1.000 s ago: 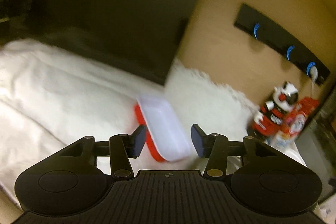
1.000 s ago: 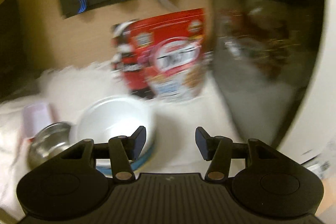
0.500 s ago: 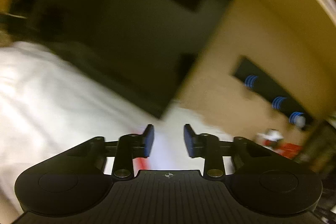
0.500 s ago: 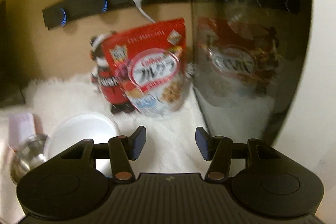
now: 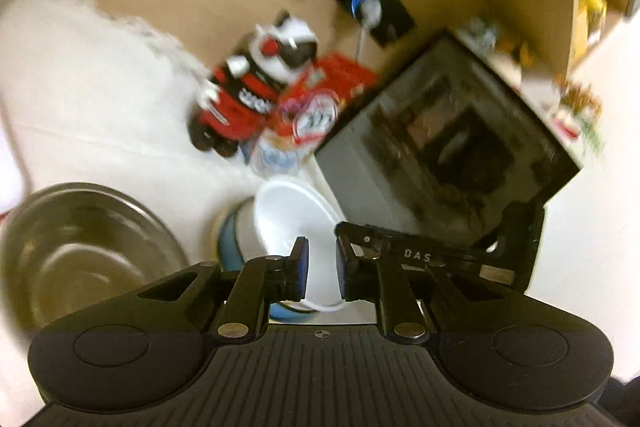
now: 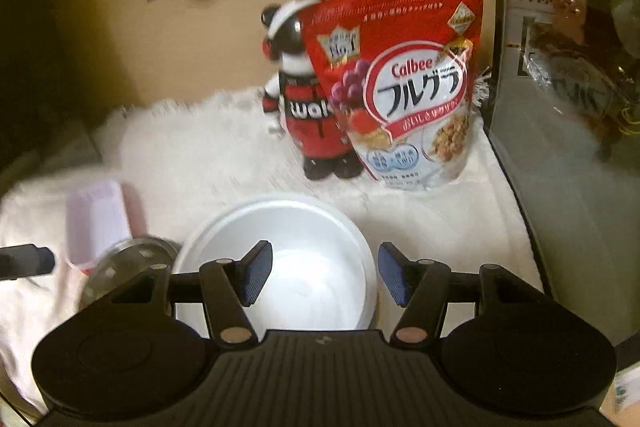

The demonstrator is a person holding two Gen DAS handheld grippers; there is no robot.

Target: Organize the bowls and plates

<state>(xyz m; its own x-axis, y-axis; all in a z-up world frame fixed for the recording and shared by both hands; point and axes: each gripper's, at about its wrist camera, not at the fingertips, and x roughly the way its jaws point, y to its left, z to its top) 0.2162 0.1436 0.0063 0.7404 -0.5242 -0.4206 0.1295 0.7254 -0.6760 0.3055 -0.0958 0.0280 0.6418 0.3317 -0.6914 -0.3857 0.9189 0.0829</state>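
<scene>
A white cloth point(image 6: 208, 163) covers the counter. We find the white bowl point(image 6: 296, 259) at lower centre, under our right gripper point(image 6: 325, 273), whose empty jaws are opening to straddle its rim. Our left gripper point(image 5: 321, 269) is pressed together, empty.

We can read "Calbee" in red letters on the red cereal bag point(image 6: 404, 83), with big black Japanese letters, フルグラ, under it. The toy bear point(image 6: 308, 107) has white letters like "wal" on its red chest. The right gripper point(image 5: 416, 255) shows "DAS".
</scene>
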